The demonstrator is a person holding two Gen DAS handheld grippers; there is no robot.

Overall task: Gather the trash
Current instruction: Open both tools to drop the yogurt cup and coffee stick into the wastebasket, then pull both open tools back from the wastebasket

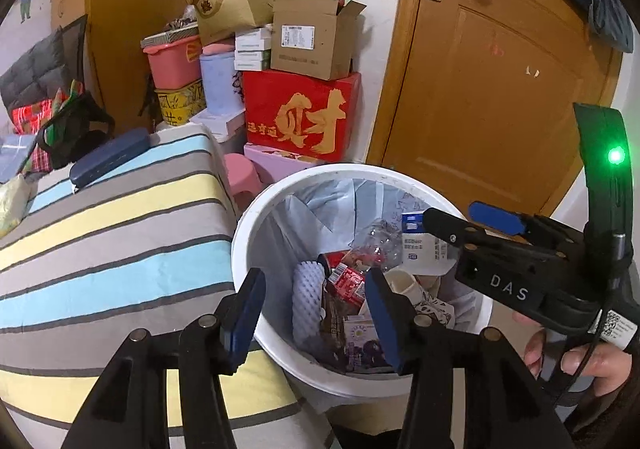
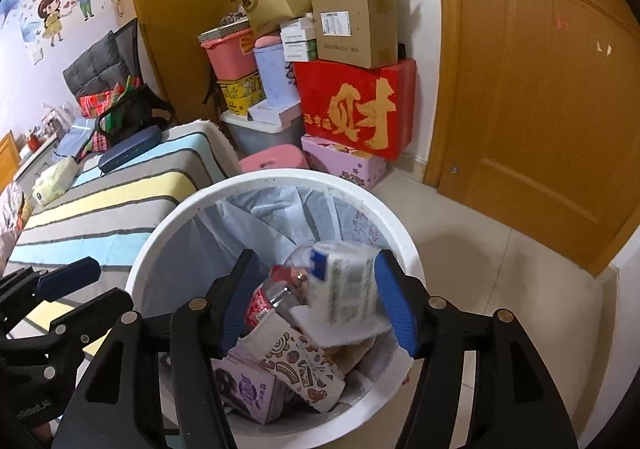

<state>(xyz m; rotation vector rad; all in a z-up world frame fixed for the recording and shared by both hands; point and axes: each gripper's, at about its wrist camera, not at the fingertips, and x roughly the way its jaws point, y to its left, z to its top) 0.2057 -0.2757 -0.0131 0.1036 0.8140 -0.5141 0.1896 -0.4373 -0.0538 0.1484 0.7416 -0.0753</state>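
Observation:
A white round trash bin (image 1: 256, 217) (image 2: 160, 233) with a pale liner stands on the floor beside the bed. It holds several pieces of trash: cartons, a clear bottle (image 1: 376, 237), a white foam net (image 1: 306, 297). My left gripper (image 1: 316, 321) is open and empty over the bin's near rim. My right gripper (image 2: 320, 309) is open over the bin; a white and blue carton (image 2: 348, 289), blurred, lies between its fingers without being clamped. The right gripper also shows in the left wrist view (image 1: 460, 225), and the left gripper in the right wrist view (image 2: 76, 289).
A striped bed (image 1: 112, 233) lies left of the bin with a dark blue case (image 1: 108, 157) and bags on it. Stacked boxes, with a red one (image 1: 300, 113), stand against the wall behind. A wooden door (image 1: 500, 89) is at the right. A pink stool (image 2: 272, 157) stands behind the bin.

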